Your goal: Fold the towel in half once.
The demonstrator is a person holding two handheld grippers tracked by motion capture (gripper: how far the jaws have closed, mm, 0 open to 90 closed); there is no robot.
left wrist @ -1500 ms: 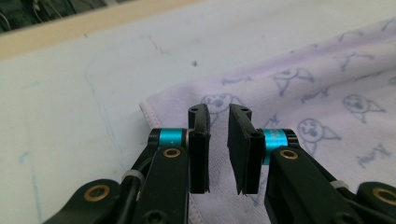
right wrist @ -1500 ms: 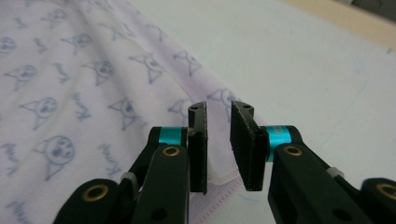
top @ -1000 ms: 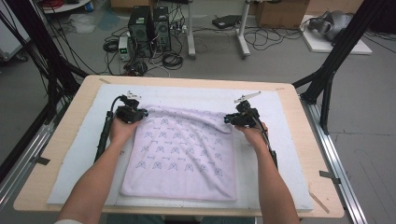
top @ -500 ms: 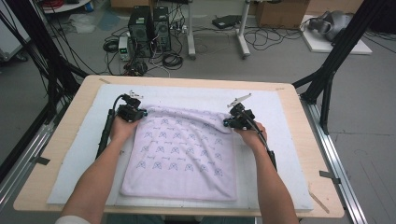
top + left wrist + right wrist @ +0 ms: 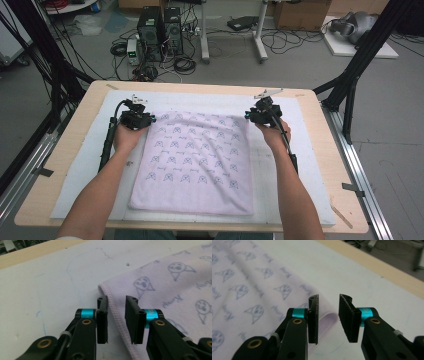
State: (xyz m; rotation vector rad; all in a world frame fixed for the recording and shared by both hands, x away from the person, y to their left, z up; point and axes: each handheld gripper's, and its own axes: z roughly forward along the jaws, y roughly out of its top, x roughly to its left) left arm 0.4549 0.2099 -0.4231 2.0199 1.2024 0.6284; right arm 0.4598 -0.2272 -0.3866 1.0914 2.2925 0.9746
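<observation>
A lilac towel (image 5: 197,160) printed with small cartoon faces lies spread on the white mat (image 5: 305,150). My left gripper (image 5: 140,119) sits at its far left corner and my right gripper (image 5: 257,116) at its far right corner. In the left gripper view the left gripper (image 5: 117,301) has just been opening. The towel's hem (image 5: 113,308) runs under the gap, and the pads do not press on it. The right gripper (image 5: 329,298) has also just been opening. It hovers over the towel's folded corner (image 5: 329,316), with nothing pinched between its jaws.
The mat covers a wooden table (image 5: 65,150) whose far edge lies just beyond the grippers. Black frame poles (image 5: 350,85) stand at both sides. Computer towers (image 5: 160,25) and cables are on the floor behind. A cable (image 5: 107,140) trails along each forearm.
Both grippers have let go of the towel's far corners and their jaws now stand apart. The bunched far edge has settled flatter. The right gripper has lifted slightly.
</observation>
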